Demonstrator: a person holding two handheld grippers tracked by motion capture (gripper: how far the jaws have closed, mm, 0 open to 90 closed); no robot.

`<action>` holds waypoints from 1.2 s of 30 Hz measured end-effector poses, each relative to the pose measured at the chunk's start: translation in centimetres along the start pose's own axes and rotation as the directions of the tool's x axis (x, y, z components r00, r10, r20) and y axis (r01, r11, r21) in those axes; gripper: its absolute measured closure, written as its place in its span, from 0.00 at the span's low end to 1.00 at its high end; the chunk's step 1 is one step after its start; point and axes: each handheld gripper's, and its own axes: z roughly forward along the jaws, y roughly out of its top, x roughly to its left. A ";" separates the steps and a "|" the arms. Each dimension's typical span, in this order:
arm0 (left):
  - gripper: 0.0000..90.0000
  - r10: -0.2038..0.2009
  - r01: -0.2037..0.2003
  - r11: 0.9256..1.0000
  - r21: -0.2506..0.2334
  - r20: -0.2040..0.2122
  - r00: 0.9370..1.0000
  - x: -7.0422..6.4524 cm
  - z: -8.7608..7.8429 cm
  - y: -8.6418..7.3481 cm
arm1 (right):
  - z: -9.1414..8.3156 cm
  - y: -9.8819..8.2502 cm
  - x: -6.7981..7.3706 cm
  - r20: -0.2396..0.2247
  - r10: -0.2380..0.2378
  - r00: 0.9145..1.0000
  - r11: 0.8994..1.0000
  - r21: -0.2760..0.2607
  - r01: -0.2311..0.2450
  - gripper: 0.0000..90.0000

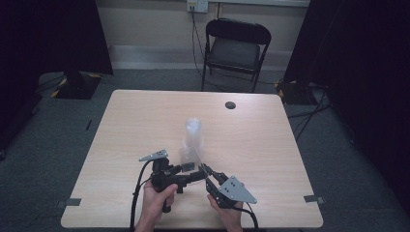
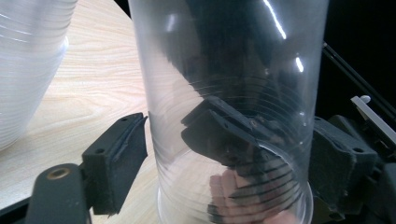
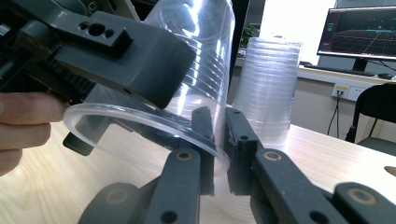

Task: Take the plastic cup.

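A single clear plastic cup [image 1: 189, 155] lies tilted between the two grippers near the table's front. My right gripper [image 3: 219, 140] is shut on the cup [image 3: 201, 46] at its rim, one jaw inside the wall and one outside. My left gripper [image 2: 229, 158] straddles the cup [image 2: 224, 70] with its pads [image 2: 119, 158] standing just off the sides, not pressing. In the high view the left gripper [image 1: 186, 168] and right gripper [image 1: 203, 169] meet at the cup. A stack of clear cups [image 1: 194, 131] stands upright just behind, also visible as the stack [image 3: 268, 84] in the right gripper view.
The wooden table [image 1: 145, 121] has a black round grommet [image 1: 230, 105] at the back right. A black folding chair [image 1: 235, 48] stands beyond the far edge. The cup stack [image 2: 28, 70] is close to the left gripper's left side. A monitor [image 3: 359, 32] sits in the background.
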 end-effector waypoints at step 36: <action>0.17 -0.058 0.060 0.997 -0.043 0.054 0.997 0.9 -0.8 0.8 | -0.7 0.0 -0.6 0.012 0.029 1.000 0.999 -0.033 -0.028 0.97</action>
